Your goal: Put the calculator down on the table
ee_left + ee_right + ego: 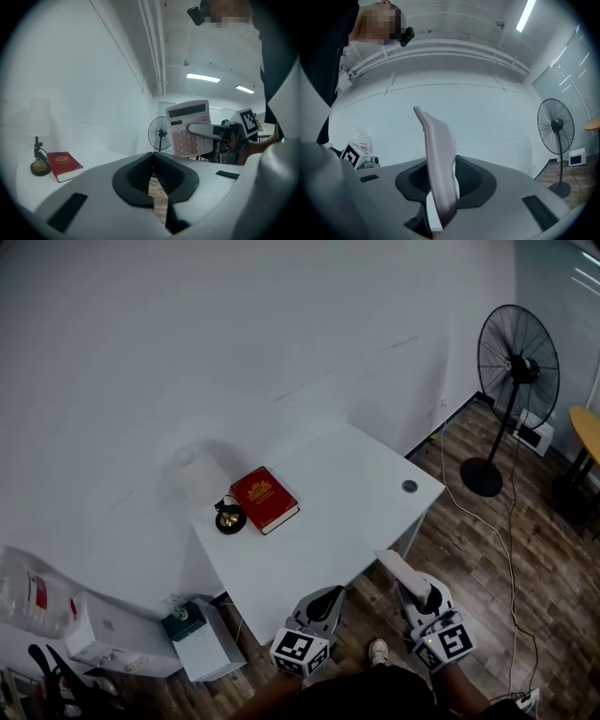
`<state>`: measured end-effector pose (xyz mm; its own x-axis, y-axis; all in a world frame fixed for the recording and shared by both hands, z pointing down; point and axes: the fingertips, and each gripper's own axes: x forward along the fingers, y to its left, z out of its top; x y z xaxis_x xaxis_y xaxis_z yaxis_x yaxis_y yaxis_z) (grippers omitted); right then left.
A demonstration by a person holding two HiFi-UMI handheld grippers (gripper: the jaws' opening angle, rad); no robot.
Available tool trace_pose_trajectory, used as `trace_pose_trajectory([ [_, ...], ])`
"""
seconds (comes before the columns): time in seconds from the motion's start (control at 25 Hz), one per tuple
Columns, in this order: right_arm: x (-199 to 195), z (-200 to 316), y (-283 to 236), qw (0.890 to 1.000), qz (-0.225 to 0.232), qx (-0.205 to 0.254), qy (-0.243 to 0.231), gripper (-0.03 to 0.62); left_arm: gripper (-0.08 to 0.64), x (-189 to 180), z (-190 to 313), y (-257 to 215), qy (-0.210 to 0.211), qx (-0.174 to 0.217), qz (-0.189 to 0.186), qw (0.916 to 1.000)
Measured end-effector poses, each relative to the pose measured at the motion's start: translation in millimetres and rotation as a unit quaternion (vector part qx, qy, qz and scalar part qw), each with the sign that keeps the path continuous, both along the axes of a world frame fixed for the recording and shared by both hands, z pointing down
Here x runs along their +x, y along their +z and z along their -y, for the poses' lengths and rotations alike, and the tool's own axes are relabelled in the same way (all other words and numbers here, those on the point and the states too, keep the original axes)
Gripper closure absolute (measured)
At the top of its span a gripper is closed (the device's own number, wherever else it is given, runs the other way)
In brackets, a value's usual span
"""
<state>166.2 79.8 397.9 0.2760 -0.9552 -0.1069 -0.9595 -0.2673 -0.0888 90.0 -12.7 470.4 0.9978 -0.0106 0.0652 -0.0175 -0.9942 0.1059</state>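
A pale pinkish calculator stands on edge between the pads of my right gripper, which is shut on it. In the head view the calculator sticks out forward from the right gripper, off the white table's near edge and above the wood floor. From the left gripper view I see its keys and display, upright, with one right finger lying across them. My left gripper is shut and holds nothing; it hovers by the table's near edge.
On the table's far left lie a red book and a small lamp with a white shade and brass base. A black standing fan is at the right, its cable trailing over the floor. A low white cabinet sits left of the table.
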Motion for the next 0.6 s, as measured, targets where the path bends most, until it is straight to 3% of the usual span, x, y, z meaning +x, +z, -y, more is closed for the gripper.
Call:
trace_pose_trajectory([
  [0.28,47.6,32.1,-9.3,0.998,-0.001,0.005,-0.065,0.462,0.540,32.4,33.1,-8.7,-0.079,0.002,0.002,0.9969],
  [0.6,78.8,67.7,4.8,0.991,0.020,-0.006,-0.132,0.462,0.540,41.8,46.0,-2.3,-0.147,-0.006,0.014,0.9890],
])
